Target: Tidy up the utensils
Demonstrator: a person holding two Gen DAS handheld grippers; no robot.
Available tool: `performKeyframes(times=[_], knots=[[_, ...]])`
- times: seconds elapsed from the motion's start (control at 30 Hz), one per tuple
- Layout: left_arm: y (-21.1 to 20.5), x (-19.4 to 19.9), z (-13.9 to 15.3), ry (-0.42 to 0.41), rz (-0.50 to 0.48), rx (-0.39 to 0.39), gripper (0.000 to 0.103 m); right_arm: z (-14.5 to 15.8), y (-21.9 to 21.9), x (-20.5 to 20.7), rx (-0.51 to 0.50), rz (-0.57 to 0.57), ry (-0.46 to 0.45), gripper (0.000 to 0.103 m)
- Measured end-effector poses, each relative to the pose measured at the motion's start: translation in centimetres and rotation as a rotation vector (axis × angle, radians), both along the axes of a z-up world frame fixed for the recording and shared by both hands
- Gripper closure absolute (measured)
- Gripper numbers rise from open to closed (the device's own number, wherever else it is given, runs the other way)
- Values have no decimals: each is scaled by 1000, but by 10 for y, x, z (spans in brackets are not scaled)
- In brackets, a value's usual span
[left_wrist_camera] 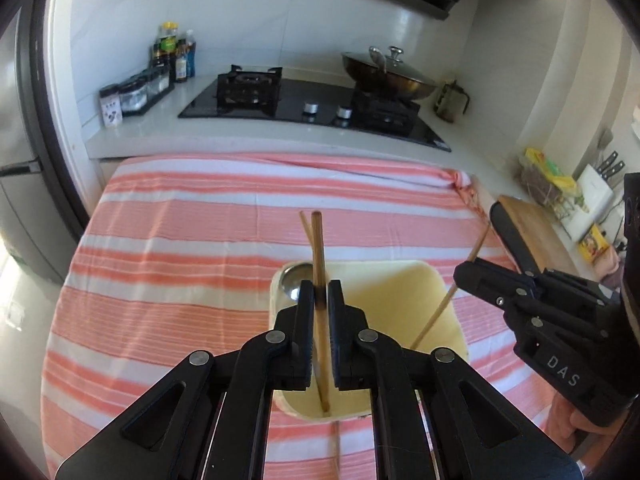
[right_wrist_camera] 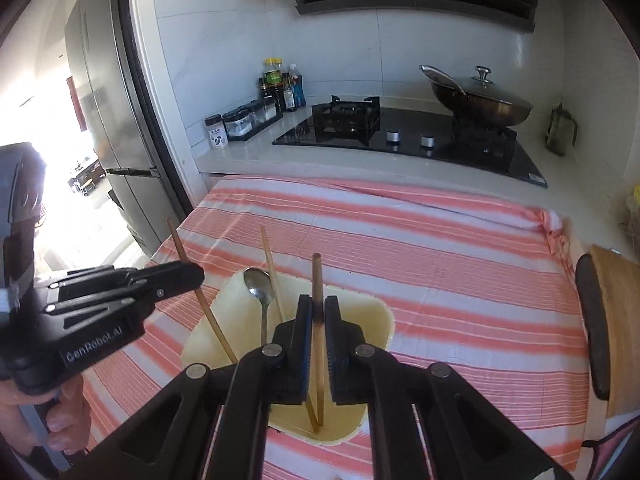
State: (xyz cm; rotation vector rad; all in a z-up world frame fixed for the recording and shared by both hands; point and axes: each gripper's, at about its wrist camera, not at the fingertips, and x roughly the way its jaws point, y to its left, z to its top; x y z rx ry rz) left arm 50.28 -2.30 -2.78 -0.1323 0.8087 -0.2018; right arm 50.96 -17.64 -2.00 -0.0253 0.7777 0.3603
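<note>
At the lower centre of both wrist views sits a pale cream tub (left_wrist_camera: 400,300), smooth-walled, squarish with rounded corners, open at the top. It rests on a soft cloth (left_wrist_camera: 180,260) of coral-pink and white stripes that covers the tabletop.

In the left wrist view, the left gripper (left_wrist_camera: 320,292) fills the bottom of the frame in matte black plastic with round metal pivot pins. Its two flat fingers (left_wrist_camera: 306,304) are clenched on the first chopstick (left_wrist_camera: 319,248), a slim, straight wooden stick of brown tone. The stick stands almost upright, its lower tip down inside the tub near the front wall and its squared top rising above the fingers.

In the right wrist view, the right gripper (right_wrist_camera: 318,308), of the same black build, grasps the second chopstick (right_wrist_camera: 317,280) the same way: near upright, lower end inside the tub.

Two more utensils stand in the tub. A loose chopstick (right_wrist_camera: 270,256), thinner and paler, leans toward the upper left. Just left of it, a shiny metal spoon (right_wrist_camera: 258,284) stands with its oval bowl upward against the tub's far left corner.

Across the top of the frame, a glossy black glass stove (right_wrist_camera: 400,136) carries a dark wok (right_wrist_camera: 480,104) under a glass lid. At the right edge a wooden board (right_wrist_camera: 616,320) shows.
</note>
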Motion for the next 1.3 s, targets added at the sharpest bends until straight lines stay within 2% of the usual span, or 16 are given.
performKeyframes(times=[0.03, 0.07, 0.1, 0.13, 0.2, 0.27, 0.37, 0.47, 0.6, 0.7, 0.8, 0.9, 1.03, 1.13, 1.3], knots=[[2, -4, -1, 1, -3, -11, 75, -1, -1, 0, 10, -10, -1, 89], [4, -8, 0, -5, 0, -15, 62, 0, -2, -3, 28, -15, -8, 77], [7, -15, 1, -19, 6, -13, 57, 4, -6, -8, 48, -19, -26, 65], [10, -22, 3, -32, 3, -13, 51, 7, -9, -14, 59, -24, -53, 62], [16, -41, 5, -40, -24, -3, 47, 17, -15, -31, 66, -28, -106, 62], [23, -64, 2, -35, -45, 32, 38, 24, -24, -53, 73, -20, -144, 61], [35, -114, -16, -23, -88, 75, 28, 20, -40, -105, 41, -20, -184, 53], [47, -169, -54, 8, -98, 117, 24, -5, -57, -163, -8, -28, -189, 48], [61, -224, -111, 76, 11, 171, 24, -63, -81, -226, -119, -89, -130, 46], [63, -242, -133, 83, 58, 160, 24, -109, -102, -254, -145, -153, -29, 46], [64, -242, -145, 83, 86, 148, 24, -141, -114, -271, -170, -194, 42, 46], [67, -235, -152, 69, 121, 159, 24, -157, -127, -275, -140, -236, 86, 46], [79, -226, -165, 105, 145, 128, 24, -170, -138, -273, -116, -294, 124, 45], [82, -224, -165, 106, 166, 141, 24, -171, -138, -274, -122, -297, 120, 45], [72, -228, -166, 115, 156, 187, 20, -173, -130, -272, -153, -278, 124, 36]])
